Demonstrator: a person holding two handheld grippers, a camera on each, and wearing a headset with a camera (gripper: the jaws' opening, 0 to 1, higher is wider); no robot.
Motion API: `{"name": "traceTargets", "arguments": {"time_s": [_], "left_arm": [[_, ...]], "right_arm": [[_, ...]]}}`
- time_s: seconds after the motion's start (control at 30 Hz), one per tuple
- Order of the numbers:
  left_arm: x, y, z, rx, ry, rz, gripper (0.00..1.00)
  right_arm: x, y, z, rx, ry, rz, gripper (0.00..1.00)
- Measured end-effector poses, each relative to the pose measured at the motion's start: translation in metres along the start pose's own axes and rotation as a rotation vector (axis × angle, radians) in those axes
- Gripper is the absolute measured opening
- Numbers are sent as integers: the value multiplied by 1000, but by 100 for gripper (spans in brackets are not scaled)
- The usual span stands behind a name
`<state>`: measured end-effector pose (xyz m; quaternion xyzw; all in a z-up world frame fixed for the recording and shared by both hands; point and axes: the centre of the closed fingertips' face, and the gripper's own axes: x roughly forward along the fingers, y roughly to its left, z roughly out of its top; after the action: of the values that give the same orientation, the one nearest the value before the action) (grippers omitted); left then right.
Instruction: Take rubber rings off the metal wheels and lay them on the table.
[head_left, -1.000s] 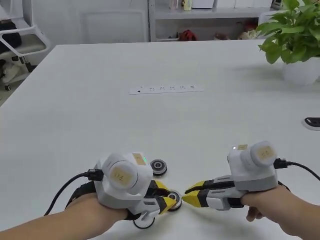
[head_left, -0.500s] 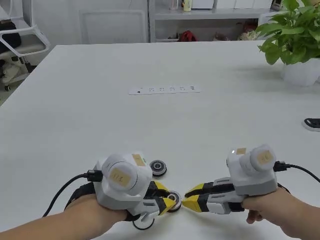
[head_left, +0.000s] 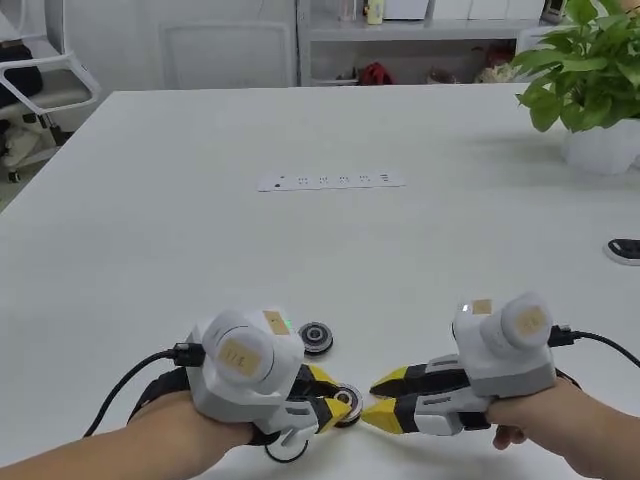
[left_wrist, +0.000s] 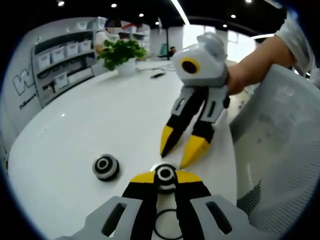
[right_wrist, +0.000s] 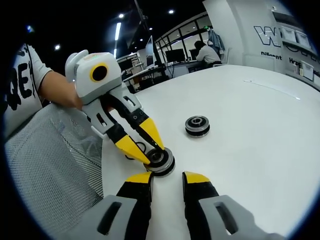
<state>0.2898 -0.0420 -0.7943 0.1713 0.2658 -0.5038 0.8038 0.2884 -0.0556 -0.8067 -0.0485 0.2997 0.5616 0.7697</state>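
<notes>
Head view: left gripper (head_left: 335, 393), near edge of the table (head_left: 200, 200), jaws pinching the held wheel (head_left: 350, 400), judged to be steadying it so the other tool can work its rubber. Right gripper (head_left: 383, 398), just right of that wheel, yellow tips spread and aimed at it, not touching it as far as can be told. Second wheel (head_left: 316, 336), lying flat just beyond the left gripper, untouched. Loose ring (head_left: 285, 450), flat on the tabletop under the left gripper's body, partly hidden; it looks to be one already laid down. Power strip (head_left: 330, 181), mid-table, well apart from the work. Container: one white pot (head_left: 600, 140), far right, holding a leafy plant (head_left: 580, 60); no tray for the rings, which go straight on the table. Left gripper view: the held wheel sits between the gripper's own two yellow tips, clamped across its sides. The right gripper enters from beyond with its tips parted, one reaching close to the wheel. The second wheel is to the left and the loose ring lies near, between the jaw bodies. Shelf bins (left_wrist: 65, 52) stand at the far wall, contents not readable. Right gripper view: own jaws are open, either side of the near face of the held wheel. Its dark outer band looks like a ring not yet removed. The second wheel lies farther right.
</notes>
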Motion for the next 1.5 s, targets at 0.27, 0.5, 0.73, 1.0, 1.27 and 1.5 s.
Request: {"name": "traceTargets", "arguments": {"time_s": [0.27, 0.5, 0.73, 1.0, 1.27, 1.5], "left_arm": [[0, 0, 0, -2, -1, 1, 13], [0, 0, 0, -4, -2, 2, 13], [0, 0, -1, -5, -4, 1, 13], [0, 0, -1, -9, -7, 4, 12], [0, 0, -1, -15, -7, 5, 12], [1, 1, -1, -12, -6, 8, 12]], "right_arm": [[8, 6, 3, -57, 5, 11, 25], [14, 12, 1, -117, 37, 21, 22], [11, 8, -1, -117, 41, 15, 18], [8, 7, -4, -107, 48, 4, 10], [6, 4, -2, -64, 39, -5, 0], [5, 0, -2, -7, 30, -19, 0]]}}
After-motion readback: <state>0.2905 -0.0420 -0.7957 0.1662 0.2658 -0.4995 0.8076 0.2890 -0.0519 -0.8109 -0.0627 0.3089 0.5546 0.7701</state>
